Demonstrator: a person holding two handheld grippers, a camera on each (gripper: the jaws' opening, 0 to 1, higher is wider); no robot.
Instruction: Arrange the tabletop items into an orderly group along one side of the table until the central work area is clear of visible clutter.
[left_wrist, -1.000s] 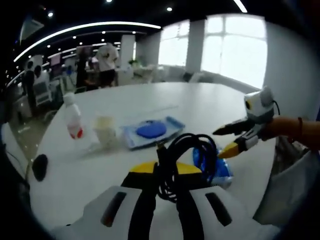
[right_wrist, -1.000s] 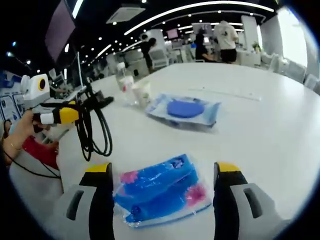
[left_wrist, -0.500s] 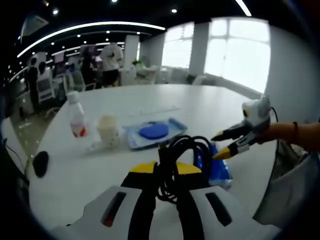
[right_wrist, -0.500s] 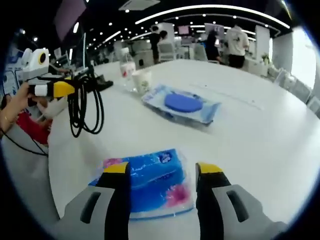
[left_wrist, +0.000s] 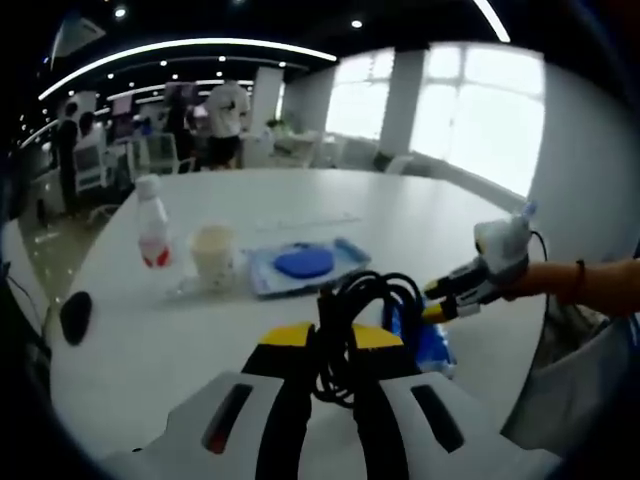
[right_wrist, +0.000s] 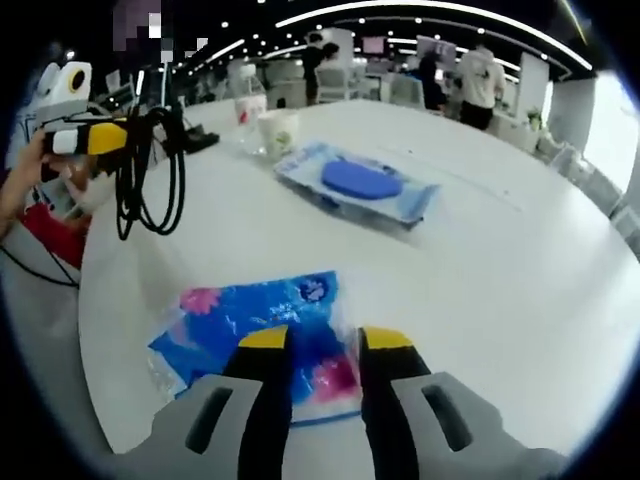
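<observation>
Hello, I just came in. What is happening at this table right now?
A person is tidying a white table with a handheld gripper in each hand. The left gripper is shut on a coiled black cable, held above the table. The right gripper is closed down on a blue plastic packet lying near the table edge. A bottle, a cup and a blue tray with a blue disc stand grouped further back.

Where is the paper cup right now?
In the left gripper view the paper cup stands on the white table, between the water bottle and the blue tray.
</observation>
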